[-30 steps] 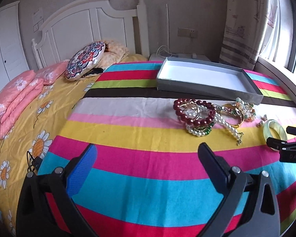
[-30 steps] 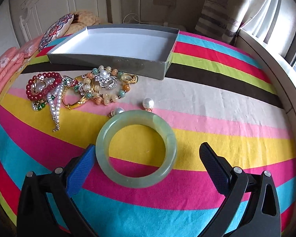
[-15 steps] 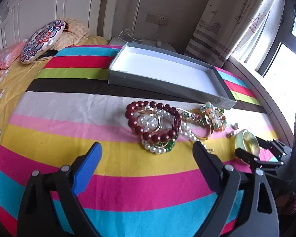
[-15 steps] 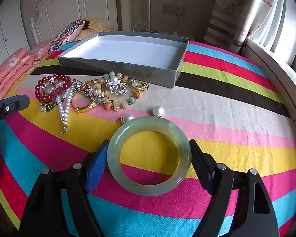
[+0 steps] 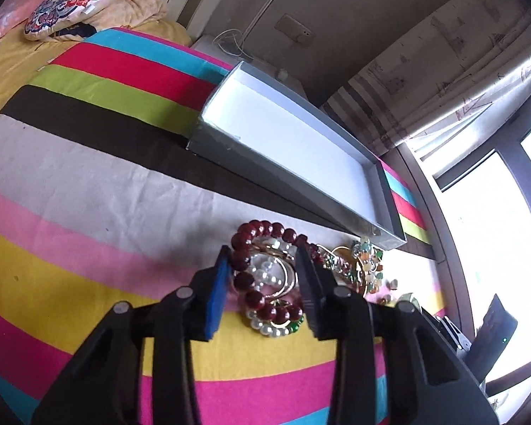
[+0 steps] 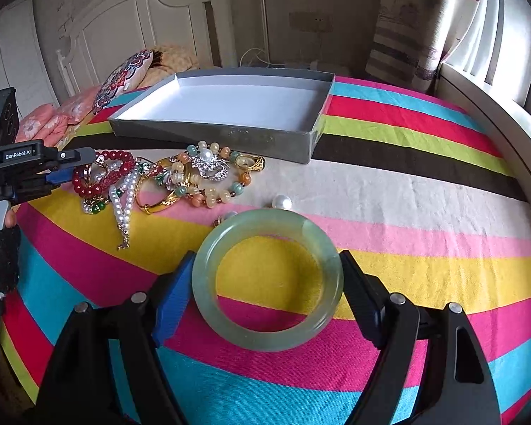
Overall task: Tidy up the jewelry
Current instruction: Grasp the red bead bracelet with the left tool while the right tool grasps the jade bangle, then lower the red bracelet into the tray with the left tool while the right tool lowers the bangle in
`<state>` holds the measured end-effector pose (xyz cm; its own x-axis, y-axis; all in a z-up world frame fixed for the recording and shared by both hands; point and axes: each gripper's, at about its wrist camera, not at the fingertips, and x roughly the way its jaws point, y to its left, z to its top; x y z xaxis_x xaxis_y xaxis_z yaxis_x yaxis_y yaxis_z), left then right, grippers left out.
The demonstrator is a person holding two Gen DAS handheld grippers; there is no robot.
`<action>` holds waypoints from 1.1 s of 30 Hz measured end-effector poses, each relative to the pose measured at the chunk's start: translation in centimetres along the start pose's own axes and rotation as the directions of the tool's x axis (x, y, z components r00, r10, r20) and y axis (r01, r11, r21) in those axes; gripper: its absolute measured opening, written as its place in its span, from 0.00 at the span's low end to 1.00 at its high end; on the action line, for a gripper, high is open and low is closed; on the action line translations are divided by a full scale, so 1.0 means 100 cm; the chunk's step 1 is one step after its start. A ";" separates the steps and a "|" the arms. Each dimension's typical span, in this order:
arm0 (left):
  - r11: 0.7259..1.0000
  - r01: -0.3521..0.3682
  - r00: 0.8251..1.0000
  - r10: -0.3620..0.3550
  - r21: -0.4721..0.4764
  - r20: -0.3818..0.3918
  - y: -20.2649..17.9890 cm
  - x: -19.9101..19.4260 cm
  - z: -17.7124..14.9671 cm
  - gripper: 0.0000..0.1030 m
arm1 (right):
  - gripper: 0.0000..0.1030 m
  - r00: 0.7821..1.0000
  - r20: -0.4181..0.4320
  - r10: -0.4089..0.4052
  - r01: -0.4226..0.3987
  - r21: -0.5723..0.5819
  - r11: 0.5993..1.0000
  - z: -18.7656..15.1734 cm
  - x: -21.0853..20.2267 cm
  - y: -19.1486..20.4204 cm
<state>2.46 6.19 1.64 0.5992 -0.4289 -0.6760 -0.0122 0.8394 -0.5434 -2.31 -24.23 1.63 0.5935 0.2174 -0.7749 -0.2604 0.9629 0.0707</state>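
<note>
Jade-green and smooth, the bangle [image 6: 267,279] sits between the jaws of the right gripper [image 6: 265,294], both pads against its outer rim, above the striped bedspread [image 6: 424,219]. Ahead of those jaws lie two loose pearl earrings [image 6: 282,201], and beyond them to the left a tangle of beaded bracelets [image 6: 209,173], a gold bangle [image 6: 159,203] and a pearl strand [image 6: 122,205]. Farther ahead stands the grey box [image 6: 209,134], its white inside bare. The left gripper [image 5: 262,283] tilts down over the pile's end, its jaws narrowed around the red bead bracelet [image 5: 262,272], pads at or just beside the beads; whether they pinch it cannot be told. Past its jaws, up and right, the box runs toward the curtain [image 5: 442,71]. A patterned cushion [image 5: 74,0] rests far to the left.
</note>
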 end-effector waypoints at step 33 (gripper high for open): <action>0.959 -0.035 0.994 0.003 0.282 0.111 -0.092 0.017 0.126 0.11 | 0.75 0.989 0.114 0.096 -0.103 0.058 0.993 0.124 0.027 -0.009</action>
<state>13.71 1.93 11.78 0.6840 -0.3864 -0.6187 0.1932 0.9138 -0.3572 8.96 -22.58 7.29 0.6485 0.3254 -0.6882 -0.2758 0.9430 0.1860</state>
